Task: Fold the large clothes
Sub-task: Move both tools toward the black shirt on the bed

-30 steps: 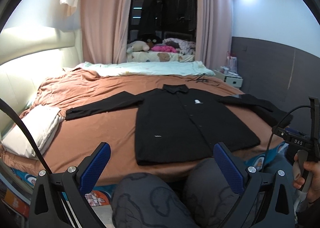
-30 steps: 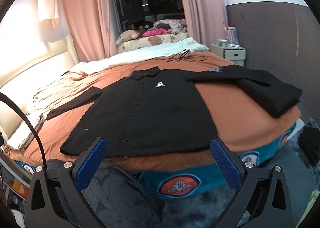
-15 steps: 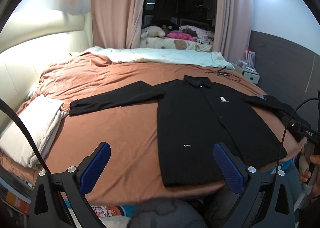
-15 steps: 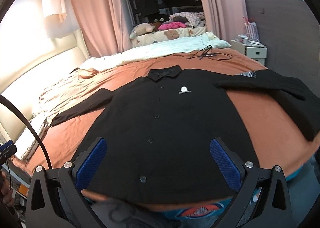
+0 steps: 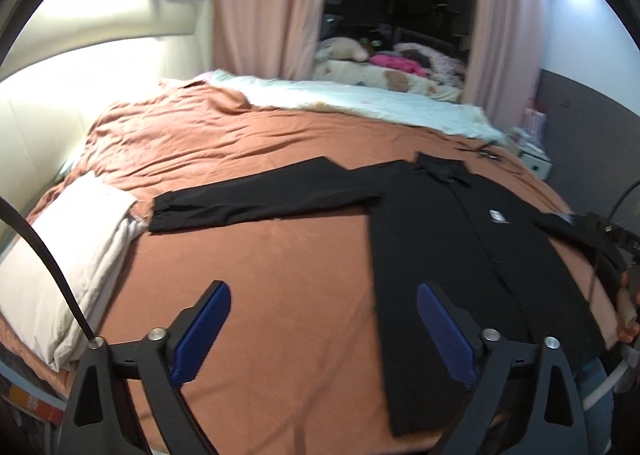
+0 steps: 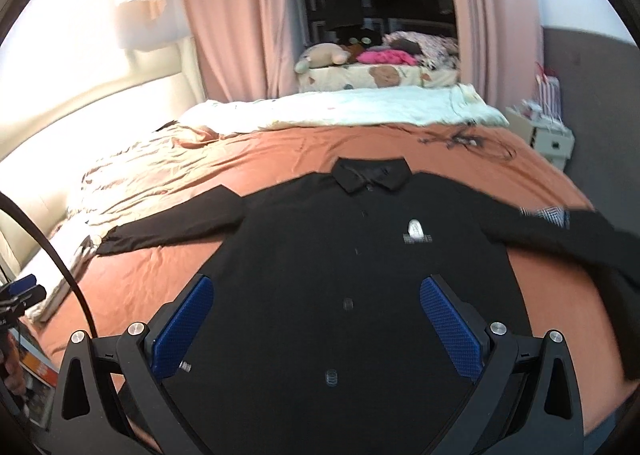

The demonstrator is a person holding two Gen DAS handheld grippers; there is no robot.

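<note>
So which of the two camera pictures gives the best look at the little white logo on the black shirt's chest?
The right wrist view: the white logo sits near the middle of the black shirt, seen head-on though slightly blurred. In the left wrist view the logo is smaller, off to the right, seen at a slant.

A black long-sleeved shirt (image 6: 340, 275) lies flat, front up, across the middle and lower part of the right wrist view, buttoned, collar toward the top, both sleeves spread sideways; a small white logo on the chest, right of the button line, on the orange sheet
</note>
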